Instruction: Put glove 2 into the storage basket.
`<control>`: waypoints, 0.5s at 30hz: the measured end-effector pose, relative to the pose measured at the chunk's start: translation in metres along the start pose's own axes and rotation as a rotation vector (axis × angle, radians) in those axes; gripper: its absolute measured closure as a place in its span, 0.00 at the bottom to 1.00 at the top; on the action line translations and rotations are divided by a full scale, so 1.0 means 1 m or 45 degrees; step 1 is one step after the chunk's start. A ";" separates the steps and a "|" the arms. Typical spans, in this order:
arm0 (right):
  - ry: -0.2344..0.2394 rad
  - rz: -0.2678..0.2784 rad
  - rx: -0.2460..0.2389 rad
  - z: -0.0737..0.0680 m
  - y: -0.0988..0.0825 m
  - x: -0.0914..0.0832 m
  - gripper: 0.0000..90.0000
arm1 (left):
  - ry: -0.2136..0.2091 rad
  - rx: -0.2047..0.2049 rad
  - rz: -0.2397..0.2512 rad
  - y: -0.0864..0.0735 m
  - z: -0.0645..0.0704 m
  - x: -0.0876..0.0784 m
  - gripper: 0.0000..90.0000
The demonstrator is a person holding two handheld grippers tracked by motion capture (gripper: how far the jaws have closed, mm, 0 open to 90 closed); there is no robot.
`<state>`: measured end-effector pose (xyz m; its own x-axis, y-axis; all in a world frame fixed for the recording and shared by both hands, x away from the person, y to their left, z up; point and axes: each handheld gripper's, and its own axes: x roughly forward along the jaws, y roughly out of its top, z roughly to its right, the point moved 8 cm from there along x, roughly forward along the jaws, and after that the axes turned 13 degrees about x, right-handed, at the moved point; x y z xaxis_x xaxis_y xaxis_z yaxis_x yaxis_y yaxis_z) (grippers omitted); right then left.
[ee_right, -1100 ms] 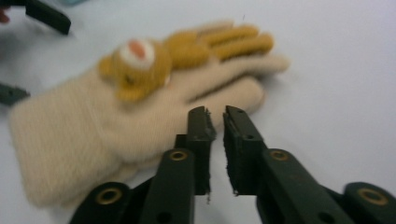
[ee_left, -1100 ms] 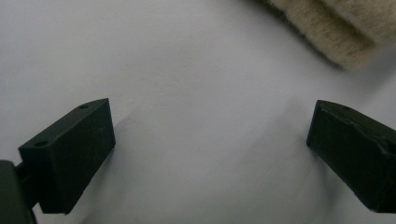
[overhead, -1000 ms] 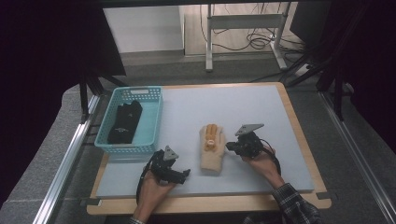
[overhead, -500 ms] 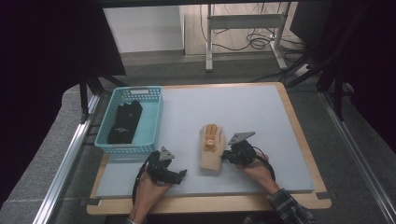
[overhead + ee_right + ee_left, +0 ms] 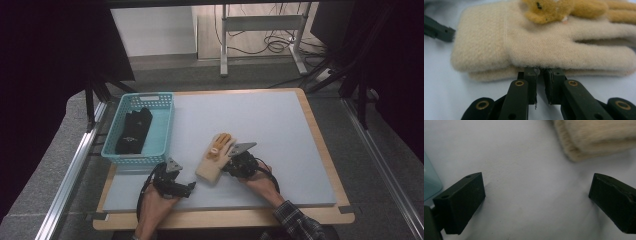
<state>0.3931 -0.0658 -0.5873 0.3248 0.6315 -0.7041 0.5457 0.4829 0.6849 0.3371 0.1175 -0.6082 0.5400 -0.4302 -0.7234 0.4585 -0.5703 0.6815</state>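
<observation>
A cream knitted glove with orange fingers and a small orange patch lies flat on the pale mat. My right gripper lies low at its right edge. In the right gripper view the glove spans the picture, and my right gripper butts its tips against the glove's side edge. Its jaws have just been opening, with a narrow gap and nothing pinched between them. My left gripper rests on the mat just left of the cuff, open wide over bare mat, the cuff beyond it.
A teal plastic basket stands at the mat's left and holds dark gloves; its corner shows in the left gripper view. A jaw of the left gripper shows beyond the cuff. The wooden table edge frames the mat.
My right gripper has slid left and down from beside the glove until its tips meet the glove's edge. The left gripper and the glove have stayed put.
</observation>
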 end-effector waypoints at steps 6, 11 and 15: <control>-0.002 0.013 -0.025 -0.009 0.007 0.011 0.87 | 0.000 0.000 -0.001 0.000 0.000 0.001 0.01; 0.001 0.014 -0.026 -0.011 0.007 0.012 0.84 | -0.001 -0.004 0.005 0.000 0.000 0.001 0.00; -0.009 0.025 -0.027 -0.008 0.006 0.005 0.80 | 0.001 -0.009 0.007 0.000 0.000 0.001 0.00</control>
<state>0.3920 -0.0550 -0.5857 0.3411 0.6365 -0.6917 0.5226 0.4833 0.7024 0.3376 0.1168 -0.6089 0.5431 -0.4331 -0.7194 0.4604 -0.5629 0.6864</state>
